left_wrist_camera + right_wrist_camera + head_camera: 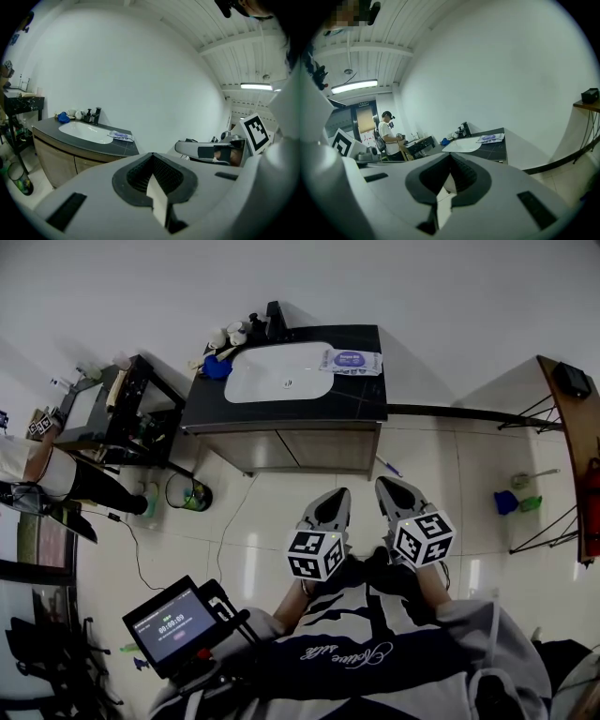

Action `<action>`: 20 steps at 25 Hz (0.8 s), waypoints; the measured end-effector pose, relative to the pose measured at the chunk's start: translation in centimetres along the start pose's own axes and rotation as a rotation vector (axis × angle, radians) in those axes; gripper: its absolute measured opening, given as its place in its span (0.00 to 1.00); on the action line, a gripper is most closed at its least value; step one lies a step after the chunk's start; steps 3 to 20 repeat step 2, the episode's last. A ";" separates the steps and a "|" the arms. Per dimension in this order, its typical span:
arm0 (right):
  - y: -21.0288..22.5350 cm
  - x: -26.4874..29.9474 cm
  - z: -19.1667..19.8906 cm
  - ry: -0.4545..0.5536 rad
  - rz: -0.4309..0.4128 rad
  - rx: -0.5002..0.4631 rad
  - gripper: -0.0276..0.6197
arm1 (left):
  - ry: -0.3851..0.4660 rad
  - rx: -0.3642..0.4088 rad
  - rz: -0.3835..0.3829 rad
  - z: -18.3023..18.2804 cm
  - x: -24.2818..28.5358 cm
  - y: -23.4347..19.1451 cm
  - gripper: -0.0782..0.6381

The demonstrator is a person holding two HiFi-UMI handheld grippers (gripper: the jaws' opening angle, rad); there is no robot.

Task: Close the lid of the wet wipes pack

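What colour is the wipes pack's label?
Purple, on a whitish pack; the head view shows it best.

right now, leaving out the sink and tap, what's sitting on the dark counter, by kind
wipes pack: 1
blue cloth: 1
white cups: 2
dark pump bottle: 1
total: 5, as far as the small things at the back can be told apart
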State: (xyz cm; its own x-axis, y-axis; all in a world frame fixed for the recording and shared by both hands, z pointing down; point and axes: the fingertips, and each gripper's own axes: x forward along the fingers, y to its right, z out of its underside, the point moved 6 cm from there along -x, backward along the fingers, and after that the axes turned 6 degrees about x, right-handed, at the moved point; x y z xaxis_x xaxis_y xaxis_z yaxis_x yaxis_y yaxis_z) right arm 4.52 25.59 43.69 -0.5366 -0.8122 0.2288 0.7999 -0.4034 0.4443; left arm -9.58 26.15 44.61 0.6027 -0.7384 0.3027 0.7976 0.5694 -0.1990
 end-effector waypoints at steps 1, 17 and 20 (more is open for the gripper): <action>0.1 0.1 0.0 0.000 0.000 -0.001 0.04 | 0.000 0.001 0.002 0.0 0.1 0.0 0.11; 0.1 0.2 0.0 0.001 0.001 -0.003 0.04 | 0.000 0.000 0.004 0.0 0.1 0.0 0.11; 0.1 0.2 0.0 0.001 0.001 -0.003 0.04 | 0.000 0.000 0.004 0.0 0.1 0.0 0.11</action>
